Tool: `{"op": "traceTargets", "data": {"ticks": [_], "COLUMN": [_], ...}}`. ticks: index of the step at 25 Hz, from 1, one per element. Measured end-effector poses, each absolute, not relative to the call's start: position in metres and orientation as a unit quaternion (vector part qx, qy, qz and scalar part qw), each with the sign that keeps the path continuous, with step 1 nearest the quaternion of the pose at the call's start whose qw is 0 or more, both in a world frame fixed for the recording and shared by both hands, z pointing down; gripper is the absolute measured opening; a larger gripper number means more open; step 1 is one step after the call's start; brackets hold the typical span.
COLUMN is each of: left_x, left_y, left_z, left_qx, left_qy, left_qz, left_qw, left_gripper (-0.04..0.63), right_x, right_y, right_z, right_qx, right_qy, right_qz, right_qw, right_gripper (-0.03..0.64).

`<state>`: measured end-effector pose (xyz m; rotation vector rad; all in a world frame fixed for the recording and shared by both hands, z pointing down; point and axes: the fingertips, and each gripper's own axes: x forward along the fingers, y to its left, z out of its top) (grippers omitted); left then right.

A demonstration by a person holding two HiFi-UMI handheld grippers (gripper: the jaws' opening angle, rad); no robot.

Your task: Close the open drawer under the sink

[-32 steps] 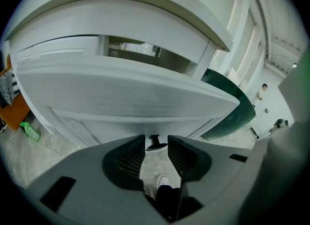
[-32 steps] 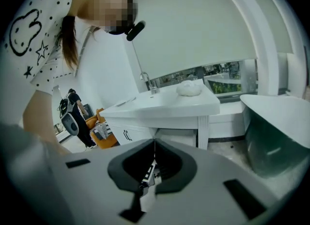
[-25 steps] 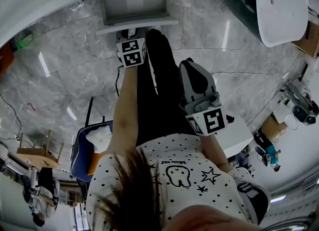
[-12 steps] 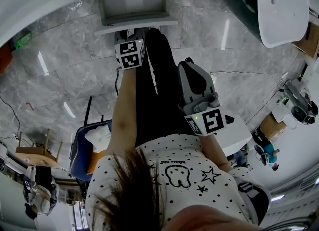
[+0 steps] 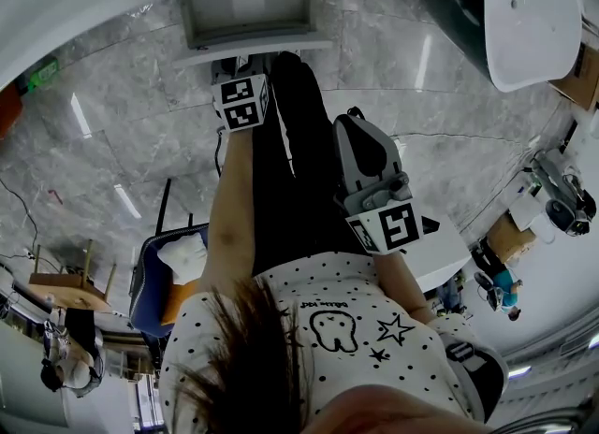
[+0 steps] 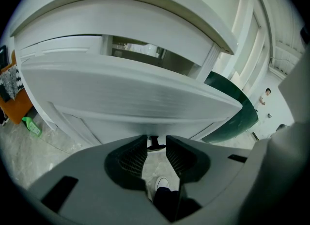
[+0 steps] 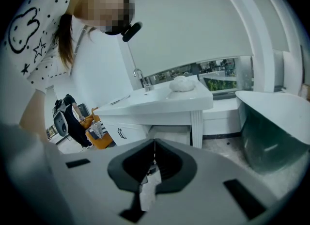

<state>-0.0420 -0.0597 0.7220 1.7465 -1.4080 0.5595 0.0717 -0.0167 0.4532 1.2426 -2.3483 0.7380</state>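
white flat-fronted drawer (image 6: 131, 98), mid-frame: likely stiff, easy-sliding | push on front by small dark handle (image 6: 154, 142) | left gripper (image 6: 156, 148): jaws apart, handle between tips | right gripper (image 7: 154, 163): jaws together, empty

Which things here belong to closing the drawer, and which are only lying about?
For the job:
- open drawer
- left tool at its front, jaws apart

Lying about:
- bathtub
- wooden stool
- blue chair with white cloth
- right tool, shut
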Motion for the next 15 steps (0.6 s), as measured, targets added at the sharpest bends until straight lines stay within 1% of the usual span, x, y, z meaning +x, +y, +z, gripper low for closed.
{"op": "traceTargets", "data": {"ticks": [15], "left_x": [-0.045], "left_y": [-0.08], "left_z": [0.72], "left_qx": [0.69], "left_qy": [-0.563], "left_qz": [0.216], "left_qw": [0.401], "left_gripper": [0.123], "right_x": [0.073], "right_y": [-0.023], "right_z": [0.457], "right_qx": [0.443], "right_qy": [-0.833], "right_qz": [0.271], "right_qw": [0.191], "right_gripper": [0.014]}}
